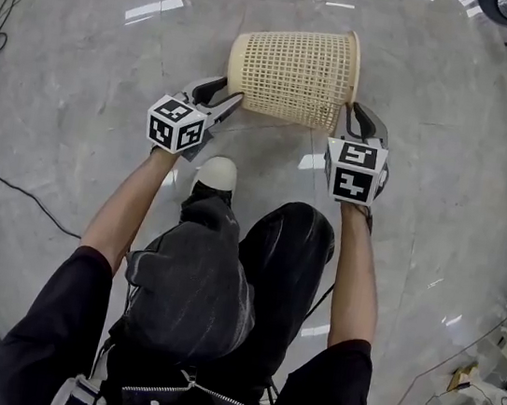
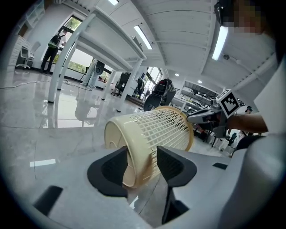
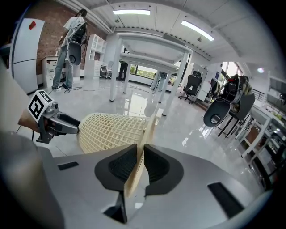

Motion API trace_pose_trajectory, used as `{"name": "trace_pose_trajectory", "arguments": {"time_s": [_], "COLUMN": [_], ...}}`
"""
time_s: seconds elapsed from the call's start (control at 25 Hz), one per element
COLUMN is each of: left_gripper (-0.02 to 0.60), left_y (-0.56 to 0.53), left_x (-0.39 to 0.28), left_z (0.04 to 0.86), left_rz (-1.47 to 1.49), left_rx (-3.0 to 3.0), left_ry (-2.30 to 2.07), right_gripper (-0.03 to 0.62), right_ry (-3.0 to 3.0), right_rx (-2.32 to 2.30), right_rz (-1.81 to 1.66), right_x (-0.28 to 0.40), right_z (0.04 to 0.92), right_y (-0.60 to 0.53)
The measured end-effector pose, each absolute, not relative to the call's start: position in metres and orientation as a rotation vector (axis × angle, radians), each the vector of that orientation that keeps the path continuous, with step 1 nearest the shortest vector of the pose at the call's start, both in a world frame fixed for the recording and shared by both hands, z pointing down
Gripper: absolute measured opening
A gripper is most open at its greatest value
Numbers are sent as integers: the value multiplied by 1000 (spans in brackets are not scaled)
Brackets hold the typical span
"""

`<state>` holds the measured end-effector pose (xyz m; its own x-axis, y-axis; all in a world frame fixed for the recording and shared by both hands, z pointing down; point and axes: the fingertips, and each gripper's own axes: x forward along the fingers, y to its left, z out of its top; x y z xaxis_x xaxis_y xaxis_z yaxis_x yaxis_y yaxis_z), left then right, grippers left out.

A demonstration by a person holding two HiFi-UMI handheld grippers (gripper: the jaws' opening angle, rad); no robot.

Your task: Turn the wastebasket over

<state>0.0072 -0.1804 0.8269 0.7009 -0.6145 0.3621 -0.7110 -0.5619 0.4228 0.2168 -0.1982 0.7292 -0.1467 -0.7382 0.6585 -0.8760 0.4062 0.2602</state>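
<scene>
A cream, lattice-walled plastic wastebasket [image 1: 293, 74] lies on its side, carried between two grippers above the polished grey stone floor [image 1: 87, 49]. It sits just ahead of the person's white-toed shoe [image 1: 217, 173], closed base to the left and open rim to the right.

The left gripper [image 2: 142, 162] pinches the rounded edge of the base, its jaws set fairly wide around the curved wall. The right gripper [image 3: 140, 163] is pressed nearly together on the thin flared rim, which stands edge-on between its pads. The basket appears to be clear of the floor, though no view settles this.

Hazards, as judged from this pose:
- **Slip at the rim.** The right-hand hold is narrow and on a thin lip, so turning the basket further could let the lip pivot or slide out of the pads.
- **Slip at the base.** The base corner is smooth and curved, and the left pads could ride off it if the squeeze slackens.
- **Twist.** If the two grippers rotate unevenly, the flexible lattice would be wrung and one hold might spring free.
- **Drop.** A released basket would likely roll away on the glossy floor.
</scene>
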Motion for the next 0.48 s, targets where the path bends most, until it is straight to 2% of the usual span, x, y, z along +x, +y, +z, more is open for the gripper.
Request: {"name": "trace_pose_trajectory", "arguments": {"time_s": [0.48], "left_gripper": [194], "left_y": [-180], "left_x": [-15], "left_z": [813], "left_rz": [263], "left_rx": [2395], "left_ry": [-1081], "right_gripper": [48], "right_ry": [-1946], "right_rx": [1403], "right_rz": [223], "right_x": [201], "right_z": [732], "right_y": [-198]}}
